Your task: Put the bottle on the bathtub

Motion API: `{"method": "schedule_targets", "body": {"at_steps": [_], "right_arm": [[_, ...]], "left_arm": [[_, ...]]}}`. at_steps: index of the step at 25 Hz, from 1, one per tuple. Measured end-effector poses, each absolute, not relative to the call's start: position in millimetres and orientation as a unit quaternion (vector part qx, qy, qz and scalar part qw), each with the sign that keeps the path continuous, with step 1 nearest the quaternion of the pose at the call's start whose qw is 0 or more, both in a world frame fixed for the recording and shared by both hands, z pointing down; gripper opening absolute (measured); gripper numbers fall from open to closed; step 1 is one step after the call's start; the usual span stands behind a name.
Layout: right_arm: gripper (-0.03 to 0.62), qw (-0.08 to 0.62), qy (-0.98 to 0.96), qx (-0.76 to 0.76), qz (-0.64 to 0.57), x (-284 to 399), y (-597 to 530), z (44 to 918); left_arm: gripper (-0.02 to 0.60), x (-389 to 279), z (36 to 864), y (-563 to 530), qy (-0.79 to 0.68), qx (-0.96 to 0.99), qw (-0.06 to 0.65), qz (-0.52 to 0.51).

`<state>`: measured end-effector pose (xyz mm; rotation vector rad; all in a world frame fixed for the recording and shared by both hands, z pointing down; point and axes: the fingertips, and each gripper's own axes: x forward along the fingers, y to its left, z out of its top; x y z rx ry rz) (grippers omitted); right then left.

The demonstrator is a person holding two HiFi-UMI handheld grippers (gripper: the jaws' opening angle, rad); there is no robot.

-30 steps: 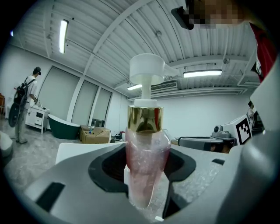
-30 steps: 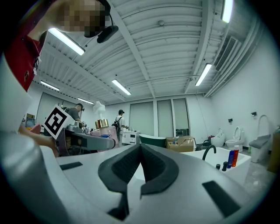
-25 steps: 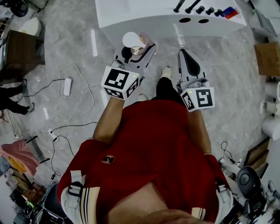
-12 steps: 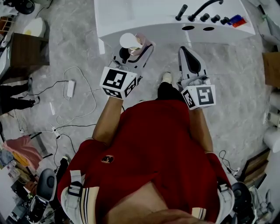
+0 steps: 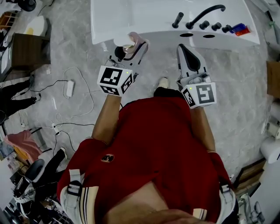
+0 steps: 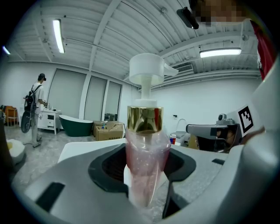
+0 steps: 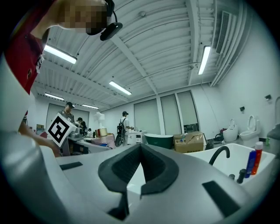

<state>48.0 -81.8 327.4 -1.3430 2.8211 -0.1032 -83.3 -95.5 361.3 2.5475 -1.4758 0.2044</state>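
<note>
Left gripper view — bottle [image 6: 146, 142] upright, clamped in left hand-held gripper [image 6: 146, 170].

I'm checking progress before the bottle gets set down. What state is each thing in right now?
bottle: upright, pump top on, held, not set down.
left gripper: shut on the bottle.
right gripper: shut, empty.
bathtub: bottle not on it yet.
faucet: no water seen running.
</note>
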Motion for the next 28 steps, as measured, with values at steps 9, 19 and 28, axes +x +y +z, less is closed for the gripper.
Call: {"method": "schedule_targets", "body": {"at_steps": [9,19,28], "right_arm": [[-0.002,0.001,0.914,-0.404,-0.043,81,-127,338],[-0.002,0.000,0.906,-0.420,-0.054,94,-159,344],[-0.002,-0.019,0.894,-0.446,-0.052,95,-178,347]], "left_arm": [[0.227,-60,379,-155,-0.529,0.839,0.106,0.074],[0.227,-56,395,-197,-0.543,0.828,0.118,0.081],[0.227,-59,424,-229,-0.533,0.832,0.123,0.097]]}}
